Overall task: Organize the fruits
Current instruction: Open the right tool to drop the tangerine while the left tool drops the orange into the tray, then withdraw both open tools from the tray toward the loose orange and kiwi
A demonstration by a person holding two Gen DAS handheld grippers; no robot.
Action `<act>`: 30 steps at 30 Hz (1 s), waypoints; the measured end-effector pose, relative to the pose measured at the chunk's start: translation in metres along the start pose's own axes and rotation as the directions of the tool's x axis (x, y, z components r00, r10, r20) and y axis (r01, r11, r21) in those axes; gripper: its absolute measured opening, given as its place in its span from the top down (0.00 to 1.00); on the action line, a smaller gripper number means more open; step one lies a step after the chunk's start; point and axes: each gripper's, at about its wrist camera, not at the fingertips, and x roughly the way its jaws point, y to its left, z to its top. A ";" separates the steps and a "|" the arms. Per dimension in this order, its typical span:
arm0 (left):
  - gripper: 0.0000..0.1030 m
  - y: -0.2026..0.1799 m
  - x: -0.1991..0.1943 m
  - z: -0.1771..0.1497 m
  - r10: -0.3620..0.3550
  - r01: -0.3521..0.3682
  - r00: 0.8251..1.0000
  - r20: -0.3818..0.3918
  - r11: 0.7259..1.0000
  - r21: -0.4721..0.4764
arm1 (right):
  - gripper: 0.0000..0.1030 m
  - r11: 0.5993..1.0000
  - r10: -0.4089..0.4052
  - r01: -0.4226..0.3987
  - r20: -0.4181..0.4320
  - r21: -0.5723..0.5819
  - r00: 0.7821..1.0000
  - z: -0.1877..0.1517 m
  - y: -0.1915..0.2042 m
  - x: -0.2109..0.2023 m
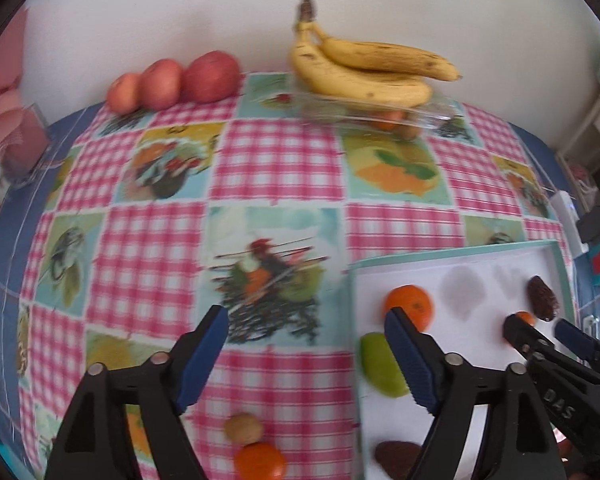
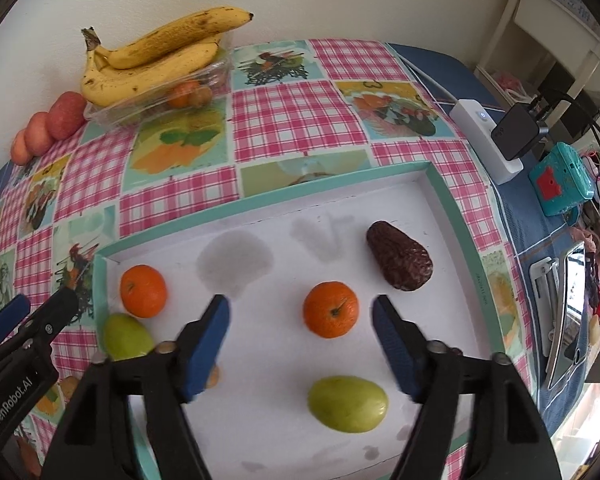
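Checked cloth is covering the surface (image 2: 300, 120) while the right tool (image 2: 300, 344), spread open and empty, is hovering over a tangerine (image 2: 331, 309) in the tray (image 2: 452, 200), needing only descent and closure.

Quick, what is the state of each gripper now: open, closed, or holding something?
Left gripper: open, holding nothing, above the checked tablecloth.
Right gripper: open, holding nothing, above the small round orange tangerine in the white tray.

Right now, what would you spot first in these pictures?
The yellow bananas jump out, piled on a clear tub by the far wall, with red apples lined up to their left. Nearer, a white tray holds oranges, green fruits and a dark brown one, under the open right tongs.
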 end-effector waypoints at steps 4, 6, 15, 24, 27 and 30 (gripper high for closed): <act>0.09 0.024 -0.003 -0.005 0.037 -0.038 0.999 -0.015 0.997 -0.060 | 0.16 1.000 0.022 -0.022 0.011 0.008 1.000 -0.005 0.004 -0.003; 0.05 0.033 -0.005 -0.007 0.057 -0.058 0.998 -0.019 0.996 -0.074 | 0.15 1.000 0.024 -0.024 0.005 0.013 1.000 -0.010 0.006 -0.004; 0.00 0.058 -0.029 -0.023 0.103 -0.102 0.995 0.002 0.990 -0.097 | 0.15 0.999 0.037 -0.037 0.036 0.014 0.999 -0.032 0.021 -0.022; 0.00 0.075 -0.049 -0.043 0.110 -0.107 0.994 0.020 0.988 -0.114 | 0.15 0.998 0.065 -0.065 0.071 -0.007 0.995 -0.059 0.032 -0.044; 0.00 0.079 -0.053 -0.050 0.111 -0.109 0.994 0.018 0.987 -0.114 | 0.15 0.997 0.068 -0.067 0.061 -0.034 0.996 -0.069 0.039 -0.046; 0.00 0.083 -0.055 -0.058 0.114 -0.113 0.993 0.007 0.987 -0.116 | 0.15 0.996 0.081 -0.079 0.056 -0.040 0.995 -0.078 0.042 -0.049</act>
